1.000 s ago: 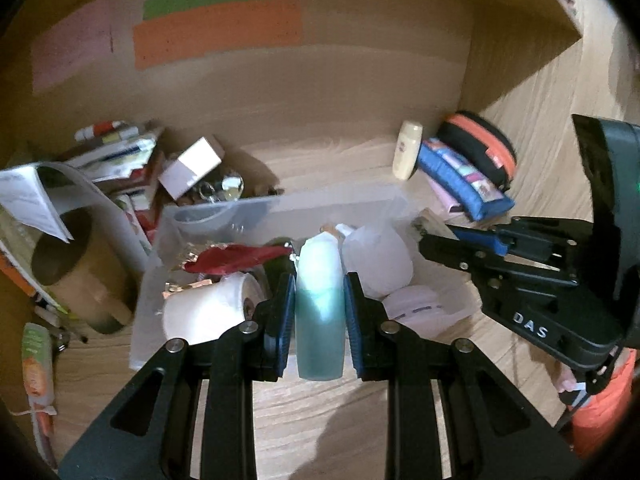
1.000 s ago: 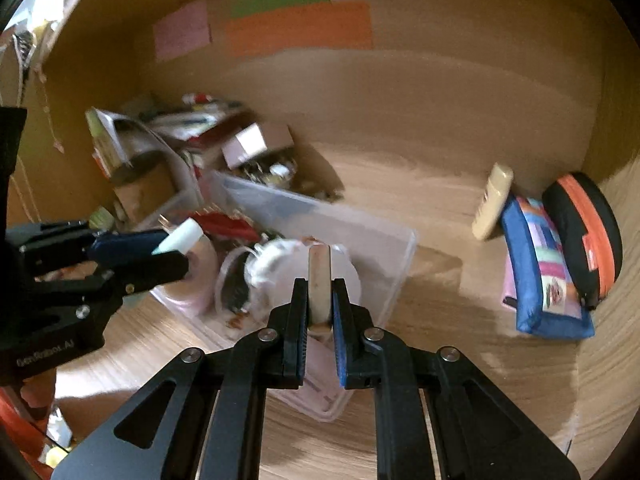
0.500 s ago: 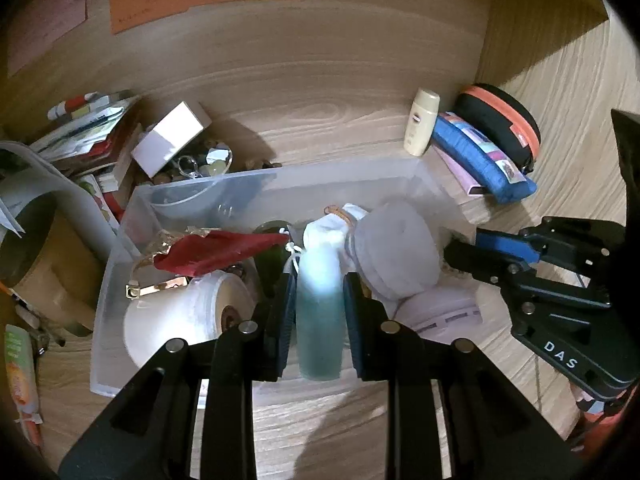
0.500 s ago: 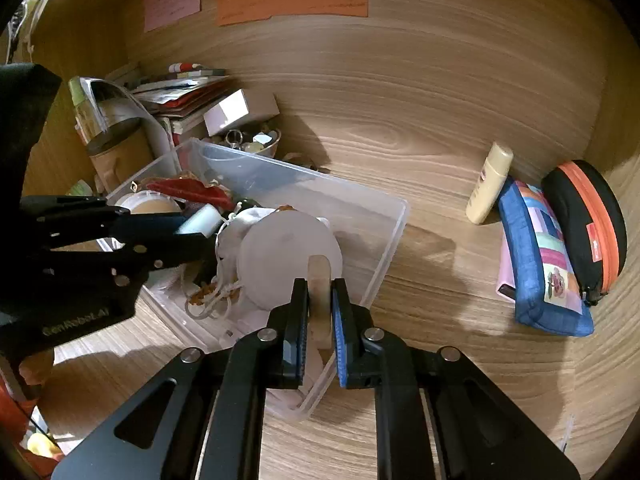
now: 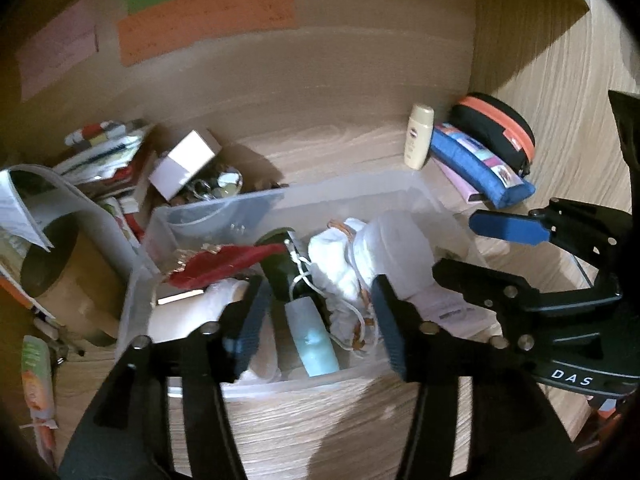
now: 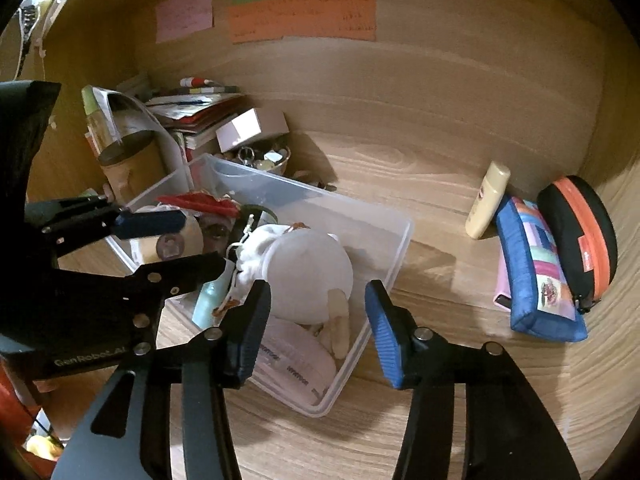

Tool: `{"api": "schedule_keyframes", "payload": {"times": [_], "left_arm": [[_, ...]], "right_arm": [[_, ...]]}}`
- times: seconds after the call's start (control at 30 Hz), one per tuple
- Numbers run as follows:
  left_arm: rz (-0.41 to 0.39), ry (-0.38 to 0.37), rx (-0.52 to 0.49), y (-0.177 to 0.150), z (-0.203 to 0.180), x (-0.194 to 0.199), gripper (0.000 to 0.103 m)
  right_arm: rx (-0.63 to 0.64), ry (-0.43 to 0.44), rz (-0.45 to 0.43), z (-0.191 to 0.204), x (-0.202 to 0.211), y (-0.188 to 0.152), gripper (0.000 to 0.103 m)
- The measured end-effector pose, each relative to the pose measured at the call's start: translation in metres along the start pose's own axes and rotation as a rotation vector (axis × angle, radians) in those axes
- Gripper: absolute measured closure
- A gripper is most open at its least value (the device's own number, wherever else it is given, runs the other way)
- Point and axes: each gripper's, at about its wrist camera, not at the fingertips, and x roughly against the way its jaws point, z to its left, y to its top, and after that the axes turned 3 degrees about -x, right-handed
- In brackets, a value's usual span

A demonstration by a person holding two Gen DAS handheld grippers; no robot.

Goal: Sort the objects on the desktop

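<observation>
Wood-grain desk walled by a wooden alcove carried the clear plastic bin near its front edge. Your left gripper was opening, its jaws spread clear of the teal bottle lying inside the bin's front wall. Your right gripper was opening too, the cream tube loose in the bin's right corner. You did well to lift both straight up, clear of the rim.

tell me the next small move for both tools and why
Probably lift both tools up and back from the clear plastic bin. The jaws of the left tool and right tool are opening with nothing pressed between them; the teal translucent bottle and the beige flat stick lie in the bin.
</observation>
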Motion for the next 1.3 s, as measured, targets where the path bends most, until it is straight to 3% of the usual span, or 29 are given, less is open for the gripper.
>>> {"api": "schedule_keyframes", "payload": {"times": [0.13,0.23,0.33,0.43,0.63,0.83,1.3], "left_arm": [[-0.024,0.018,0.011,-0.003,0.008,0.009,0.033],[-0.034,0.036,0.023,-0.006,0.013,0.014,0.032],[-0.035,0.045,0.037,-0.01,0.018,0.017,0.031],[-0.037,0.044,0.062,-0.015,0.022,0.021,0.022],[-0.072,0.1,0.085,-0.025,0.027,0.032,0.008],[-0.073,0.141,0.106,-0.035,0.029,0.034,0.006],[-0.072,0.127,0.144,-0.043,0.037,0.035,0.005]], "right_arm": [[0.002,-0.016,-0.025,0.002,0.008,-0.001,0.041],[0.006,-0.028,-0.043,0.005,0.015,-0.002,0.032],[0.011,-0.037,-0.058,0.008,0.021,-0.004,0.029],[0.015,-0.041,-0.067,0.01,0.027,-0.005,0.021],[0.007,-0.034,-0.071,0.016,0.036,-0.01,0.019],[-0.021,-0.025,-0.04,0.018,0.035,-0.016,0.01],[-0.021,-0.009,-0.035,0.024,0.036,-0.02,0.009]]}}
